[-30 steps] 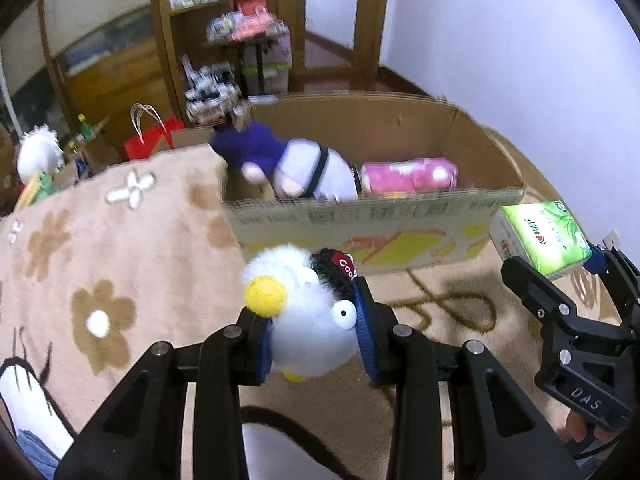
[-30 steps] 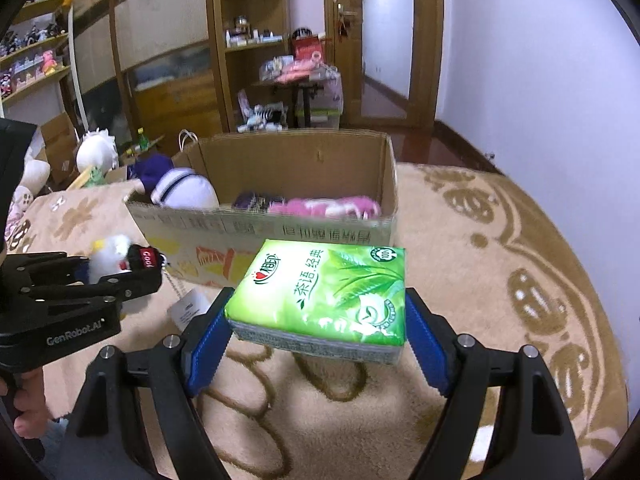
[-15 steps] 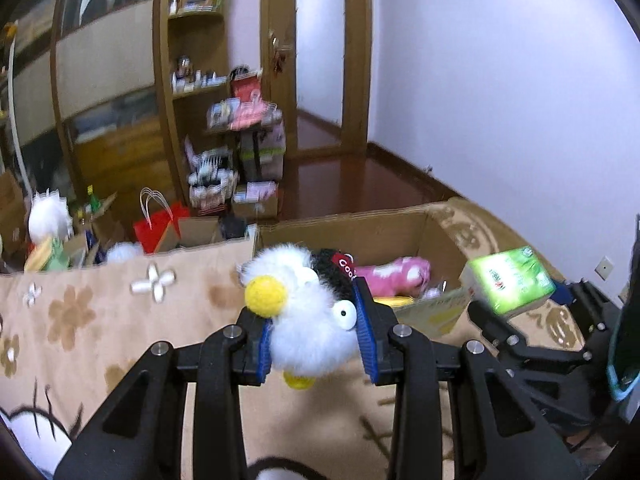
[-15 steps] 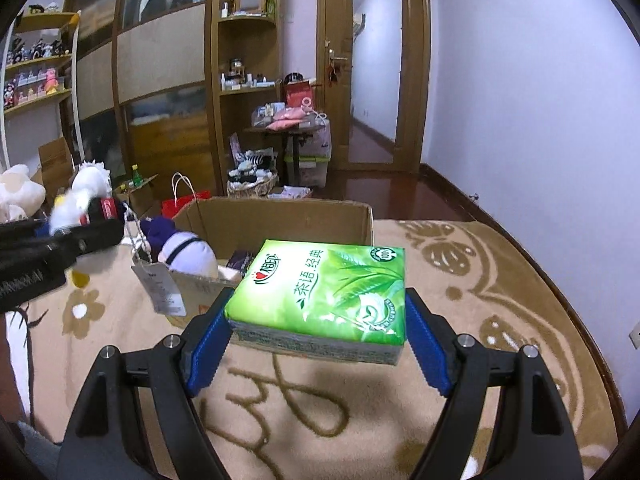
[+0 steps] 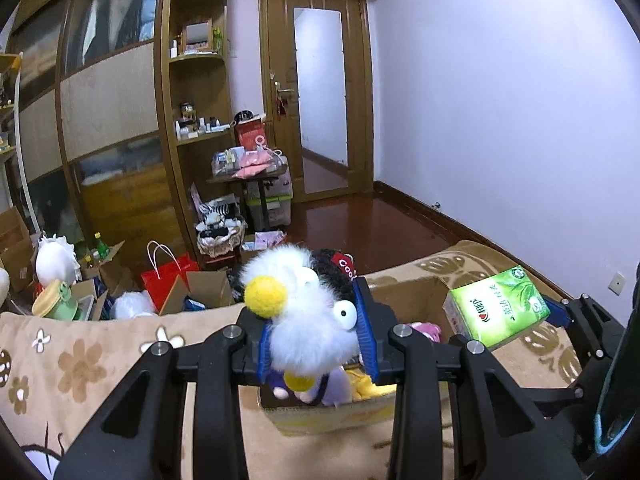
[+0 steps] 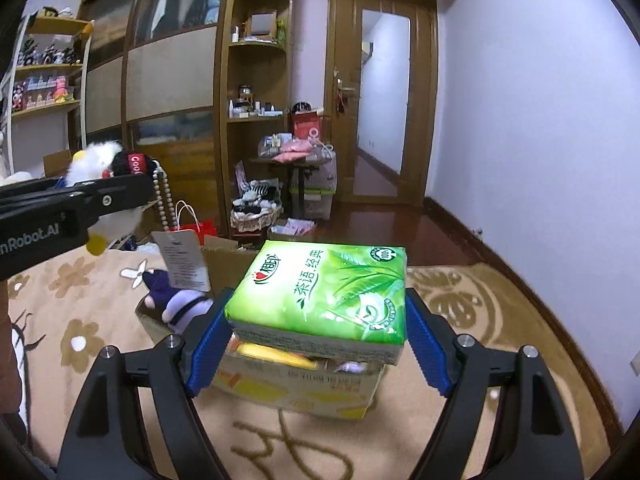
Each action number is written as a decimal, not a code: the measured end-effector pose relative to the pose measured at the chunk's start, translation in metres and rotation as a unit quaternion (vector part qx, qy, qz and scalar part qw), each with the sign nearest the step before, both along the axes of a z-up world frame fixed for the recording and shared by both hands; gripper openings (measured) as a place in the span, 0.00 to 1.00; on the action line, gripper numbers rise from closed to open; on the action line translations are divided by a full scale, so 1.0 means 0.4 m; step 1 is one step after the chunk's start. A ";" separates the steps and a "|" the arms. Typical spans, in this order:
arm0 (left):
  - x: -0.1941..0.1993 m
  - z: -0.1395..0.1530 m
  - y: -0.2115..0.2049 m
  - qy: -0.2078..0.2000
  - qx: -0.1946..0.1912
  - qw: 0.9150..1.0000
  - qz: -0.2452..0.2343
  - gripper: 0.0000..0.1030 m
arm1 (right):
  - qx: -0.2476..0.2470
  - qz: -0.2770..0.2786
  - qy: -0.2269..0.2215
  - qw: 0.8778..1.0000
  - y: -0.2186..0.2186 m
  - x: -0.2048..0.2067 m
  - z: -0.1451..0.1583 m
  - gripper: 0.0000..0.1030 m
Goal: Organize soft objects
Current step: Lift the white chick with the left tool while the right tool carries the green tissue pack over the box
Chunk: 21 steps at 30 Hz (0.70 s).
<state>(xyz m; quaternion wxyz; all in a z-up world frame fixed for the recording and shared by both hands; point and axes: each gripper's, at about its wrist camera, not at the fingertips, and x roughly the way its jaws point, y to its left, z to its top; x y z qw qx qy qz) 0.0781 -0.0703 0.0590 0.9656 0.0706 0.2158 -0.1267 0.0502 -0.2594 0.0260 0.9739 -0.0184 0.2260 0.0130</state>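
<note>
Landmark: the box (image 6: 304,394), a cardboard carton on the patterned rug (image 6: 472,304), mouth open upward.
Left claw (image 5: 316,340): pinching the bird (image 5: 304,320), a white fluffy plush with a yellow beak, between its blue pads.
Bird place: held in the air above the box's left end; the box mouth shows directly under and just ahead of it in the left wrist view.
Right claw (image 6: 316,340): pinching the tissue pack (image 6: 320,296) by its two short ends.
Pack place: held flat in the air over the box's right part, well clear of the rim.
Pack axis: long side runs across the claw, roughly along the box's length.
Already in box: a purple plush (image 6: 176,300) at the left end, something pink (image 5: 426,330) and something yellow (image 6: 276,354) further right.
Tag: the bird's paper tag (image 6: 184,258) dangles on a bead chain over the purple plush.
Key relation: both loads hang straight above the box, so my guess is the coming move is simply downward.
Nearer: cannot tell which claw sits lower over the box.
Risk: the dangling tag may snag on the rim.
</note>
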 end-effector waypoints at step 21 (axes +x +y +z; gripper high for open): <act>0.124 -0.080 -0.009 0.041 -0.012 0.999 -0.001 0.33 | -0.016 0.012 0.002 1.000 -0.011 0.090 -0.012 0.82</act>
